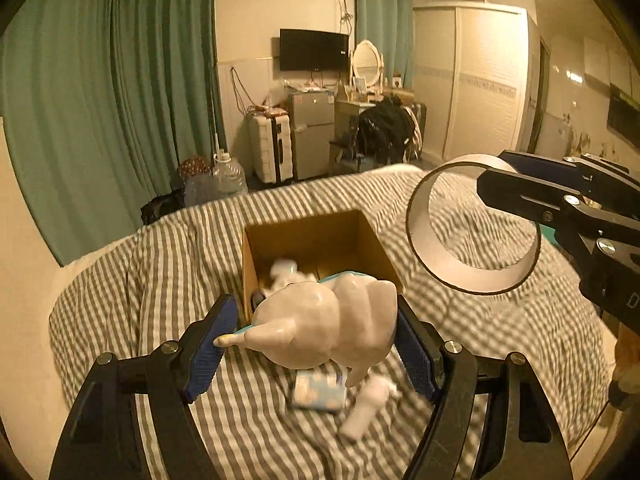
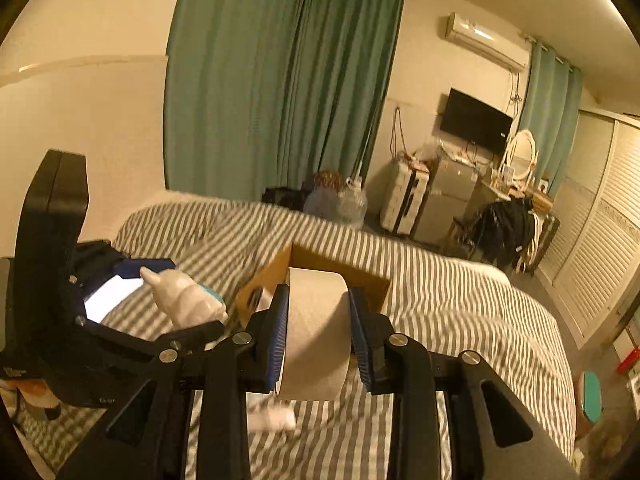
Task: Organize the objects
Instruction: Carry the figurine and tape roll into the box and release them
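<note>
Organizing in progress, seen from both wrist cameras. The left gripper [image 1: 312, 332] is pinching a white figurine [image 1: 320, 320], held in the air just above the near rim of the open cardboard box [image 1: 312, 236], which sits on the striped bedcover [image 1: 160, 280]. The right gripper [image 2: 318, 332] is clamped on the flat sides of a roll of tape [image 2: 316, 320], raised to the right of the box and not yet over it. Some pale items, blurred, already lie in the box. Left on the bedcover, near the box: a small patterned packet [image 1: 320, 390] and a white bottle [image 1: 366, 408]. By this judgement the task is midway, with two items in hand and two more to collect.
</note>
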A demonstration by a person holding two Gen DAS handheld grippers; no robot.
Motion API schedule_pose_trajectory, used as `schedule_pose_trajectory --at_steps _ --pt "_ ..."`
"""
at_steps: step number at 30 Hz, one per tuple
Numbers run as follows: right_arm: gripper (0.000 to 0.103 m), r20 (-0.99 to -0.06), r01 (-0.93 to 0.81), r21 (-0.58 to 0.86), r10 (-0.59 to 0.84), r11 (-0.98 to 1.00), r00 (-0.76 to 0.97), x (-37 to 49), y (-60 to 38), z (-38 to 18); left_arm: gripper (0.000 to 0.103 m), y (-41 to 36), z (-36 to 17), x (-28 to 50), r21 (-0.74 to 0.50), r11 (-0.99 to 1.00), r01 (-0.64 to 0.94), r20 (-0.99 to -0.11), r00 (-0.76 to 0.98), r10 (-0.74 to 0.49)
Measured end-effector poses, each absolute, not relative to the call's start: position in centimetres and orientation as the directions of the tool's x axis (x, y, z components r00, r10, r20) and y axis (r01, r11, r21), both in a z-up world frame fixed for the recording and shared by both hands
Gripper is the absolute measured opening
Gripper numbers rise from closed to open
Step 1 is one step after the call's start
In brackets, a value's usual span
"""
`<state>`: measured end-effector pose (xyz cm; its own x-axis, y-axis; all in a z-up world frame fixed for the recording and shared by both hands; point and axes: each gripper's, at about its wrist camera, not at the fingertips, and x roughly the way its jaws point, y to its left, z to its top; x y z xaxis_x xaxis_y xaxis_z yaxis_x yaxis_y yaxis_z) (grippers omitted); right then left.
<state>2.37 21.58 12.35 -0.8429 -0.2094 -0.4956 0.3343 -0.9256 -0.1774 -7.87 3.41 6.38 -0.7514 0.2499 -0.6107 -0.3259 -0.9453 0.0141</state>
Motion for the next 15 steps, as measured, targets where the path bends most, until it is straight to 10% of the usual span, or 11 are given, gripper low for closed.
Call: schedule_pose_trajectory --at_steps 15 --pt "0.029 -0.456 0.319 -0.123 -0.232 -0.94 -0.859 -12.7 20.9 13.2 0.078 2.9 6.6 -23.2 0.015 -0.977 -0.214 -0.575 -0.801 0.166"
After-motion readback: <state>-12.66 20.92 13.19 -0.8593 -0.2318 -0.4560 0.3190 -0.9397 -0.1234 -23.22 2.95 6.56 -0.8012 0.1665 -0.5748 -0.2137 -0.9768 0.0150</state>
